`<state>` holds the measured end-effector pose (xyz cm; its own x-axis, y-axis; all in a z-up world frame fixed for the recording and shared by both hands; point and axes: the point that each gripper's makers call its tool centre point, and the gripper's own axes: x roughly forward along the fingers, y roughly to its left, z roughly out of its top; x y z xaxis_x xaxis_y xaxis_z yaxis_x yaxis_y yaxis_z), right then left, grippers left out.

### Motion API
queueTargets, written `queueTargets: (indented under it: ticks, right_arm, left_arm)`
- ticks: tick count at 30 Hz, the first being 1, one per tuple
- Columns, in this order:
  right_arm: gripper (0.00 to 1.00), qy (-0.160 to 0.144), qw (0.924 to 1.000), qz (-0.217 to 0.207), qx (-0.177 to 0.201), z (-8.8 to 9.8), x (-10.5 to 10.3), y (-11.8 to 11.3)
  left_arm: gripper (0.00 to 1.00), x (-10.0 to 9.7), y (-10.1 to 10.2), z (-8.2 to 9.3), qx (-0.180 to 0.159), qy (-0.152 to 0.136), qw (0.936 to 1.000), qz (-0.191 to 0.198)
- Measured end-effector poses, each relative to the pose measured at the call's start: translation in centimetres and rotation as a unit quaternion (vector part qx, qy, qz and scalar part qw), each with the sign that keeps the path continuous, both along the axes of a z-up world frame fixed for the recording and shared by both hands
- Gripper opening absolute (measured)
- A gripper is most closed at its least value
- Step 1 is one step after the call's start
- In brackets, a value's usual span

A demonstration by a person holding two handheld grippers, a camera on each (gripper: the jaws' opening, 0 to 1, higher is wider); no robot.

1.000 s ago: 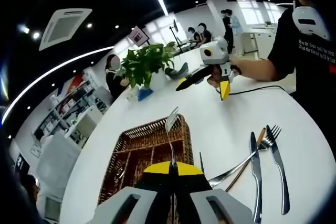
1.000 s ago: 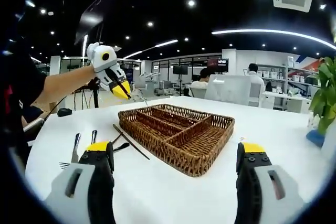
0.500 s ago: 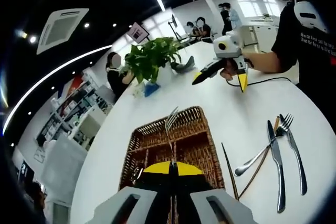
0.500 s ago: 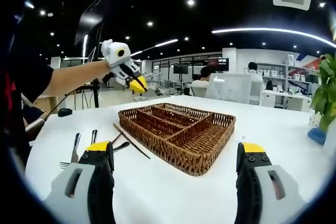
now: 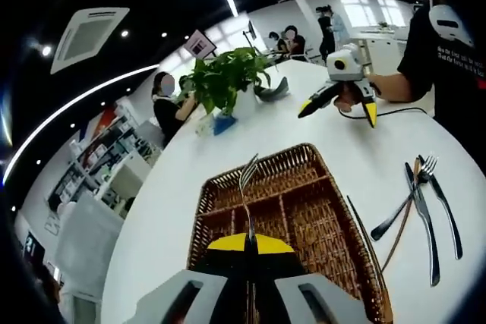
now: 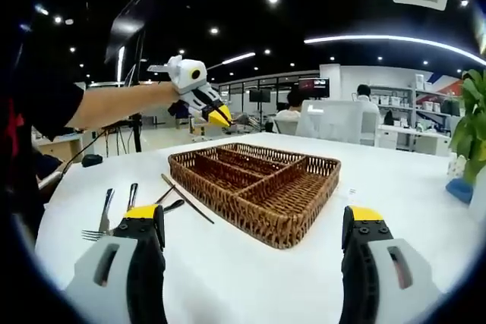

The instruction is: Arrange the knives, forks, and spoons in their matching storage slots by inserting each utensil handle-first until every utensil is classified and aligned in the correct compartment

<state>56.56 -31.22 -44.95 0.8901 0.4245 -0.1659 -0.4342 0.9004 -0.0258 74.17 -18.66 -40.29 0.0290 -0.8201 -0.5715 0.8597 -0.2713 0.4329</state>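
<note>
My left gripper (image 5: 249, 242) is pinched tight on a fork (image 5: 247, 180), tines pointing away from me, and I hold it above the wicker tray (image 5: 304, 187) that sits on the white counter (image 5: 357, 149). From the right gripper view, that gripper (image 6: 221, 117) hangs over the tray's far left corner. My right gripper (image 6: 254, 221) is spread wide with nothing between its jaws, hovering low over the counter just short of the tray (image 6: 258, 187).

I judge the task to be at an early stage: the compartments I can see into look bare, though something small and shiny glints in the near left slot in the left gripper view and I cannot tell what it is. The fork I carry is not yet in a slot.

Left on the counter beside the tray is a loose cluster of utensils (image 5: 421, 202). I count one fork (image 6: 102, 221), about two knives, one spoon-like piece and a thin dark stick (image 6: 186, 197) lying alongside the tray wall; they overlap, so the count is uncertain. One fork in hand, one tray, one potted plant (image 5: 228, 81) beyond it.
</note>
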Motion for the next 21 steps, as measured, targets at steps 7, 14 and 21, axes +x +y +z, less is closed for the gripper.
queueTargets:
  ticks: [7, 14, 21]
  right_arm:
    - [1.00, 0.006, 1.0000, -0.004, -0.005, -0.5, 0.2, -0.1]
    - [1.00, 0.007, 0.9999, -0.006, -0.003, -0.6, 0.3, -0.3]
    - [1.00, 0.006, 1.0000, -0.003, -0.001, -0.5, 0.2, -0.3]
  left_arm:
    - [0.00, 2.1, 0.0, -0.1, 0.014, 0.000, 0.9999, 0.010]
    - [0.00, 2.8, 0.0, -0.4, 0.018, 0.007, 0.9995, 0.025]
    - [0.00, 2.9, 0.0, -1.0, 0.023, 0.005, 0.9994, 0.026]
